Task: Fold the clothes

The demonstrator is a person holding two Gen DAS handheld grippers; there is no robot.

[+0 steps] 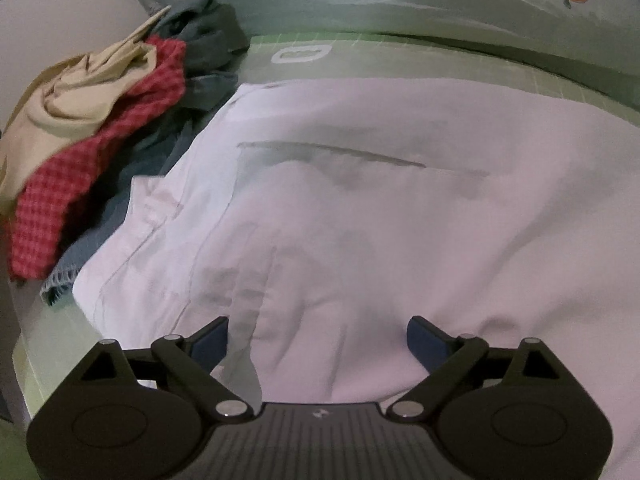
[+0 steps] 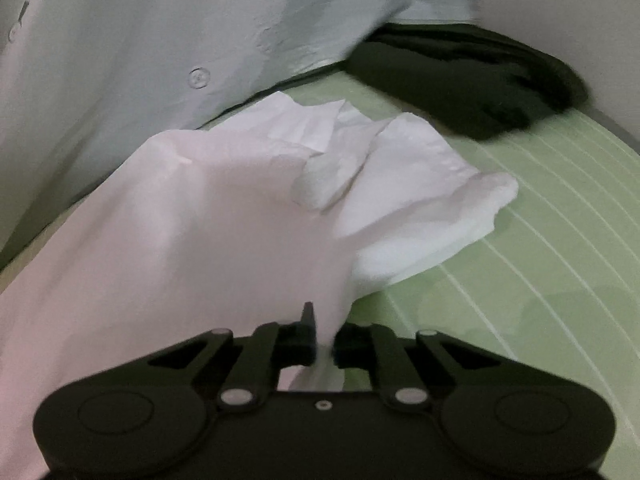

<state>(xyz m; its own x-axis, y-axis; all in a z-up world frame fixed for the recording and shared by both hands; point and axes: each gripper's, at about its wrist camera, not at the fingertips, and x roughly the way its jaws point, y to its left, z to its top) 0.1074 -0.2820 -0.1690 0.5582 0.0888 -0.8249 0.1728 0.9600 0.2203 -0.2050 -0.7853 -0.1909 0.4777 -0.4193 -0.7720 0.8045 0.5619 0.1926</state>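
A pale pink-white shirt (image 1: 340, 208) lies spread over the green mat (image 1: 520, 68), filling most of the left wrist view. My left gripper (image 1: 318, 340) hovers over the shirt's near part with its blue pads wide apart and nothing pinched. In the right wrist view the same shirt (image 2: 192, 216) lies rumpled, its collar end (image 2: 400, 184) folded over on the mat (image 2: 540, 260). My right gripper (image 2: 325, 344) is shut on a fold of the shirt's cloth, which runs up between the black fingers.
A heap of unfolded clothes sits at the left: a beige garment (image 1: 80, 92), a red checked one (image 1: 100, 160) and a dark grey-blue one (image 1: 204, 52). A dark folded garment (image 2: 472, 84) lies at the mat's far right. A pale printed sheet (image 2: 160, 32) hangs behind.
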